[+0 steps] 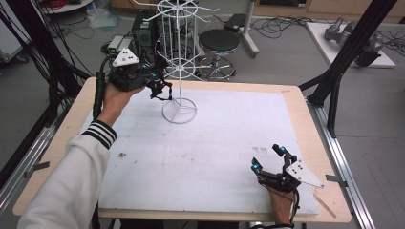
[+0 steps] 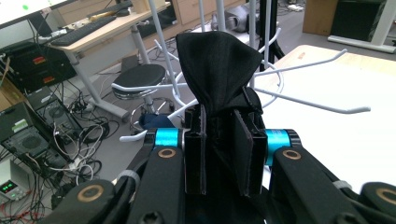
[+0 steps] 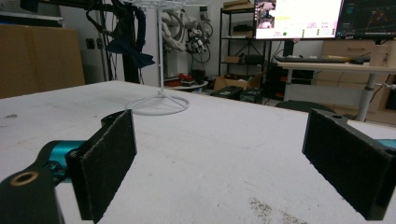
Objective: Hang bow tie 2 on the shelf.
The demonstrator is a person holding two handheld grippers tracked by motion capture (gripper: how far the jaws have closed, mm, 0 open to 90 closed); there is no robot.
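Note:
My left gripper (image 1: 154, 80) is up at the table's far left, shut on a piece of black fabric (image 1: 161, 89). It hangs right beside the white wire hook rack (image 1: 180, 71). In the left gripper view the fabric (image 2: 217, 70) rises pinched between the jaws of the left gripper (image 2: 219, 154), with the rack's white hooks (image 2: 308, 100) just behind it. My right gripper (image 1: 268, 157) rests near the front right of the white board, open and holding nothing. In its own view the right gripper (image 3: 219, 158) has its pads wide apart, the rack's round base (image 3: 158, 105) farther off and the dark fabric (image 3: 133, 46) hanging above it.
The white board (image 1: 215, 157) lies on a wooden table (image 1: 310, 138). A black stool (image 1: 218, 43) and a computer case (image 1: 143, 28) stand behind the table's far edge. A black frame strut (image 1: 353, 45) rises at the right. Monitors (image 3: 299, 18) stand on a desk beyond.

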